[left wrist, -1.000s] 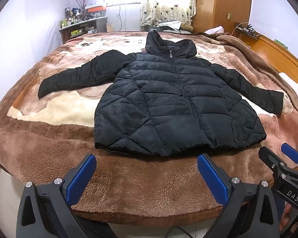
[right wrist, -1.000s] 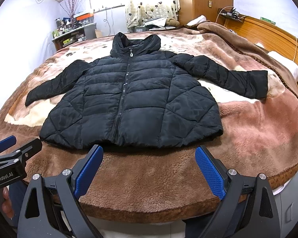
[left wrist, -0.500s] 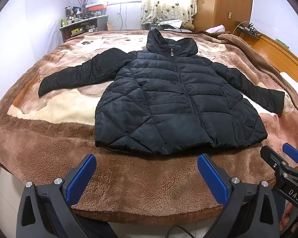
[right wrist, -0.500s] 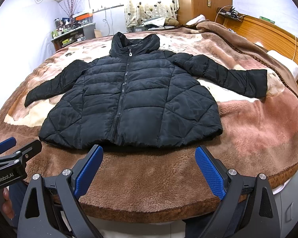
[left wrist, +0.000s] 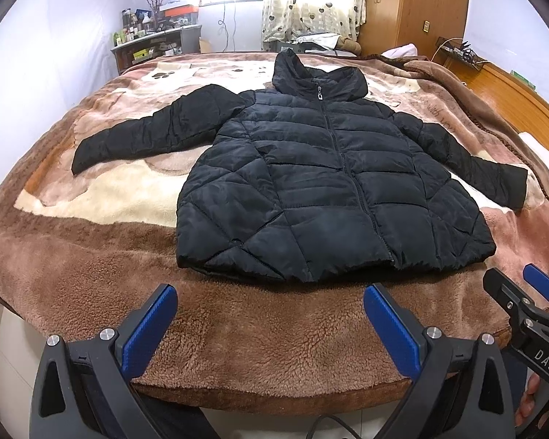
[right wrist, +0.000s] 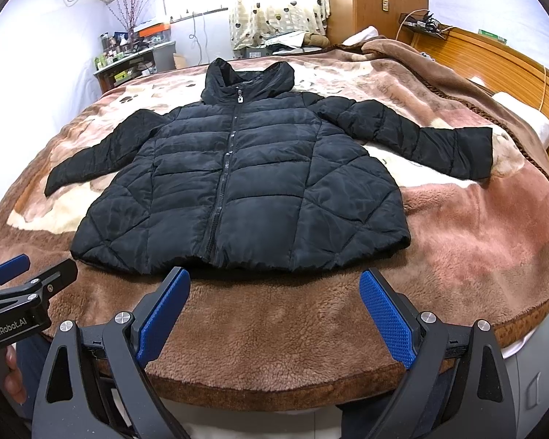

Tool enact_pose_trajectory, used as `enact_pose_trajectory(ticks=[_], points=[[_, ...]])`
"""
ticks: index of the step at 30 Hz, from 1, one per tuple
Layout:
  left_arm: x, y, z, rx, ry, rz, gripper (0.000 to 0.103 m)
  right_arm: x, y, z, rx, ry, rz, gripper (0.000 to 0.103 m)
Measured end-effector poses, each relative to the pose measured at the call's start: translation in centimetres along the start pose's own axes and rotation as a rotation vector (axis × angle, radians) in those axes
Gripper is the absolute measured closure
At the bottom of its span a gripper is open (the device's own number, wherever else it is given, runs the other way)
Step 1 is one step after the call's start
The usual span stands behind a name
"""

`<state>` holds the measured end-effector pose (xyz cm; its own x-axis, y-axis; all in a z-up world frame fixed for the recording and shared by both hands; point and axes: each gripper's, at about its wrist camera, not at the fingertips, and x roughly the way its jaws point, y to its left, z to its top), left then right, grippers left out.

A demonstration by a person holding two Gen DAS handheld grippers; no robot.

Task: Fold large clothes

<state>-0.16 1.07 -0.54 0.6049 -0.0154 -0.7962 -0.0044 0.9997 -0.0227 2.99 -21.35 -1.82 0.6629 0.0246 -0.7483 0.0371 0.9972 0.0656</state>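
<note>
A black quilted hooded jacket (left wrist: 322, 183) lies flat, zipped, front up on the brown fleece blanket (left wrist: 274, 329), both sleeves spread out; it also shows in the right wrist view (right wrist: 238, 190). My left gripper (left wrist: 271, 325) is open and empty over the blanket's near edge, just short of the hem. My right gripper (right wrist: 274, 314) is open and empty beside it, also short of the hem. Each gripper shows at the edge of the other's view: the right one (left wrist: 523, 303), the left one (right wrist: 22, 285).
The blanket covers a wide bed (right wrist: 475, 256). A wooden headboard (left wrist: 512, 91) runs along the right with a white pillow (right wrist: 530, 117). A cluttered shelf (left wrist: 153, 44) and a wardrobe (left wrist: 413, 3) stand behind the bed.
Both grippers have edged slightly forward toward the jacket's hem. Both stay open; the jacket has not moved.
</note>
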Motion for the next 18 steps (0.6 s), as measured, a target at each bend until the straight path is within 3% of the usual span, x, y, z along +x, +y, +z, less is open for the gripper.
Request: enact_pose_trajectory(ticks=[18], points=[[0.22,-0.18,0.23,0.004,0.002,0.007,0.000,0.19,-0.08,-0.05,0.002,0.002,-0.002,0.009]])
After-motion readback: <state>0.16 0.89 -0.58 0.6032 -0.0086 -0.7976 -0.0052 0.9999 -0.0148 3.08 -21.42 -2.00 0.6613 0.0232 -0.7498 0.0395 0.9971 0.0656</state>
